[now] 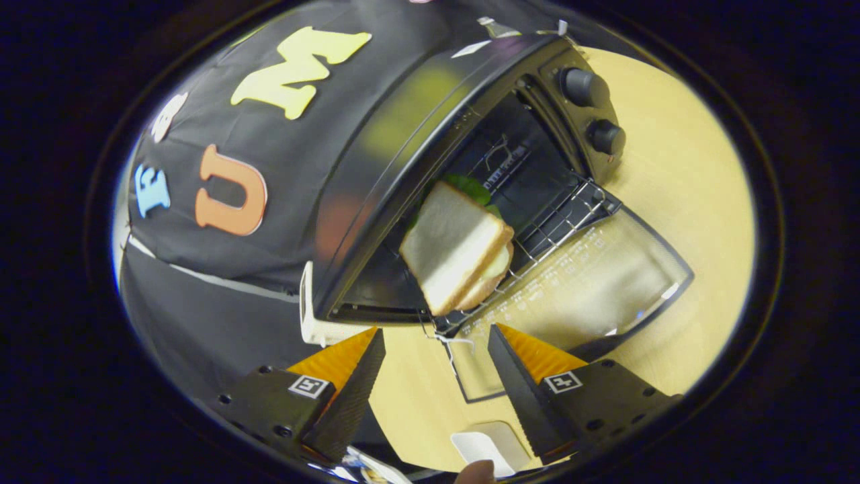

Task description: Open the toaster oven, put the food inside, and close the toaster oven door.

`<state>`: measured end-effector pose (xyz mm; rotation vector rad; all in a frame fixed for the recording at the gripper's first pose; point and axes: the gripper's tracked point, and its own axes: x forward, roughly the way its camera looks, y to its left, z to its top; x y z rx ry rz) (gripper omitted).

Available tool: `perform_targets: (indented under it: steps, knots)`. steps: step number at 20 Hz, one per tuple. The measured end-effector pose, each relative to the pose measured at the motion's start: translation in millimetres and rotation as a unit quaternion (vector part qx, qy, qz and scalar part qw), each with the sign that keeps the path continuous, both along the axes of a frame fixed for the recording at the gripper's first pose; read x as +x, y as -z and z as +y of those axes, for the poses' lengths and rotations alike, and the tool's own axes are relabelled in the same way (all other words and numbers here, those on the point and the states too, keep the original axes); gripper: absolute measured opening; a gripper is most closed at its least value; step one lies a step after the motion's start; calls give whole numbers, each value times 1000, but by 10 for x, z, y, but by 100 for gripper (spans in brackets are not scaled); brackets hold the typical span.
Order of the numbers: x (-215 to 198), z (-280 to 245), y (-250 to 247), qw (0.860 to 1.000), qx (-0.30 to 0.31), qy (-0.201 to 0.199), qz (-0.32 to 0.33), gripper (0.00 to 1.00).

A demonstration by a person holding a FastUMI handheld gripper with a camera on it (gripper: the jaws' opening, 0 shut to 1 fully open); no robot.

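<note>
with the sandwich (455,247) resting on the toaster oven (430,134) rack mid-frame, the empty claw (435,363) gapes wide just below, the lowered door (605,282) extending to its right.

Gripper (435,346) blocks bear square coded tags and screws; ridged fingers (356,390) parted

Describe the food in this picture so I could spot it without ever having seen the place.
Find the black toaster oven with its glass door dropped open. On its wire rack, beyond the open gripper, sits a sandwich: pale square bread with green lettuce peeking out, the only light thing in that dark cavity.
</note>
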<state>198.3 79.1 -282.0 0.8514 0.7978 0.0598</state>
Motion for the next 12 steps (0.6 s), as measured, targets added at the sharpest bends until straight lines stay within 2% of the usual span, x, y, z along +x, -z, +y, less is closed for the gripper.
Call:
perform_targets:
  steps: [4,9,12]
  knots:
    - [-428,-126,-100,993,-105,-41,-37,100]
    - [-1027,-294,15,976,-197,-85,-41,100]
    - [-1234,-384,119,961,-251,-109,-42,100]
